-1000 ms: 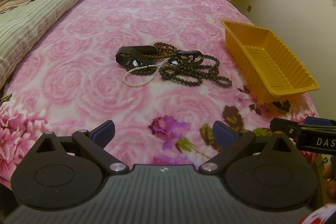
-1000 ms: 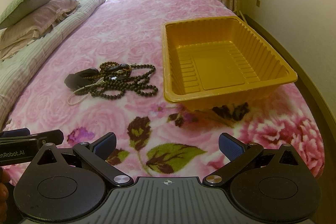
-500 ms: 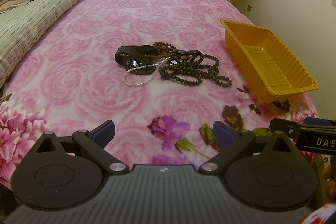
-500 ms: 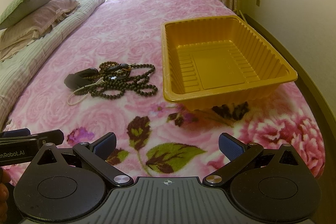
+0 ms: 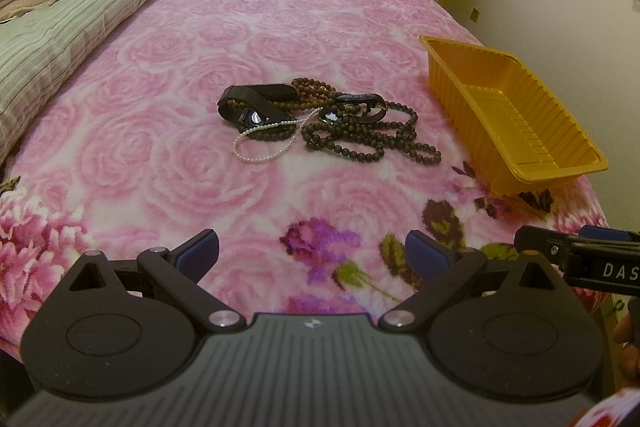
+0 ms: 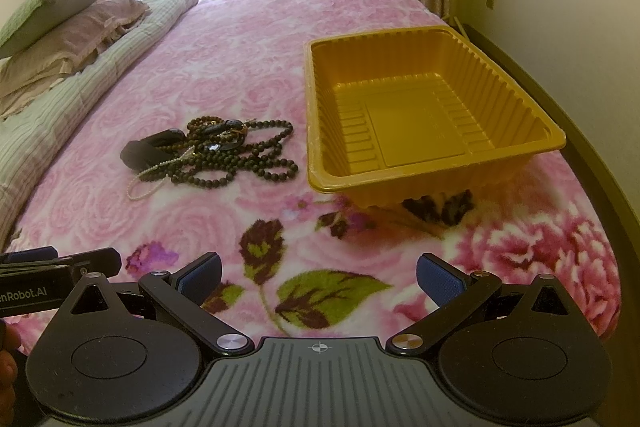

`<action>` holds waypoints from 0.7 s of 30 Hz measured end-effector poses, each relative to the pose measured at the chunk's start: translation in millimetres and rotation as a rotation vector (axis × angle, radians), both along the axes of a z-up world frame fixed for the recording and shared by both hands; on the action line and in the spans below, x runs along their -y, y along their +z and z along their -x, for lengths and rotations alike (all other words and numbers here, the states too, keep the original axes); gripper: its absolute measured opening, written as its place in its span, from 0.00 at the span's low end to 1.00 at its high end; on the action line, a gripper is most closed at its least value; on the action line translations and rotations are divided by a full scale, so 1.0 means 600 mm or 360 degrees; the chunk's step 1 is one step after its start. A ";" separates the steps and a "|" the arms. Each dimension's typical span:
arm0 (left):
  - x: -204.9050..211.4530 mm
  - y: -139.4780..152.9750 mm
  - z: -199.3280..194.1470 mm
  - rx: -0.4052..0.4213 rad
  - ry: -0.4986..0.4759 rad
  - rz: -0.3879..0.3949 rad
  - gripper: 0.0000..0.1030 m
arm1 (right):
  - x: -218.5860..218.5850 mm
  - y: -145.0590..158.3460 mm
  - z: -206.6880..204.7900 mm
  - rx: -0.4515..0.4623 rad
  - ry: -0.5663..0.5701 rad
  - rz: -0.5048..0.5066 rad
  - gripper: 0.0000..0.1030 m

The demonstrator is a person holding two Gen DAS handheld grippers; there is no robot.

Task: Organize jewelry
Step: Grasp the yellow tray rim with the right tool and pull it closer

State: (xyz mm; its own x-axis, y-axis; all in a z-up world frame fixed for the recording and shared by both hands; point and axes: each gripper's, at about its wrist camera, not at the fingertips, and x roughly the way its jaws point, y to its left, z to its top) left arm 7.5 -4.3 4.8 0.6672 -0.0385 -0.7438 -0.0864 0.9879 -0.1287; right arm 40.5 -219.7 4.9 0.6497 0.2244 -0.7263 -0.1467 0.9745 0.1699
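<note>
Above the blanket's (image 6: 360, 7) near edge, both grippers' fingers (image 5: 200, 251) (image 6: 436, 277) gape wide, holding nothing.

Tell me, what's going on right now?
Both grippers, left and right, open, holding nothing. Jewelry pile tangled on blanket. Yellow tray empty. Nothing in the way.

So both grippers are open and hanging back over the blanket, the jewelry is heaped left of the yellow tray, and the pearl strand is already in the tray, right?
Not quite. The pearl strand is not in the yellow tray; the right wrist view shows the tray holding nothing. The strand lies on the blanket with the jewelry heap. The rest stands: left gripper and right gripper are open.
</note>
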 end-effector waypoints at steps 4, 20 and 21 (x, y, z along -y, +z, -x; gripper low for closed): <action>-0.009 -0.002 -0.001 0.0012 0.0015 0.0049 0.96 | 0.020 0.000 0.005 0.0047 -0.0044 -0.0059 1.00; -0.029 -0.010 -0.042 0.0094 0.0052 0.0211 0.96 | 0.227 0.025 -0.108 0.0320 -0.0284 0.0063 0.92; -0.028 -0.012 -0.045 0.0098 0.0050 0.0209 0.96 | 0.240 0.019 -0.121 0.0299 -0.0278 0.0075 0.86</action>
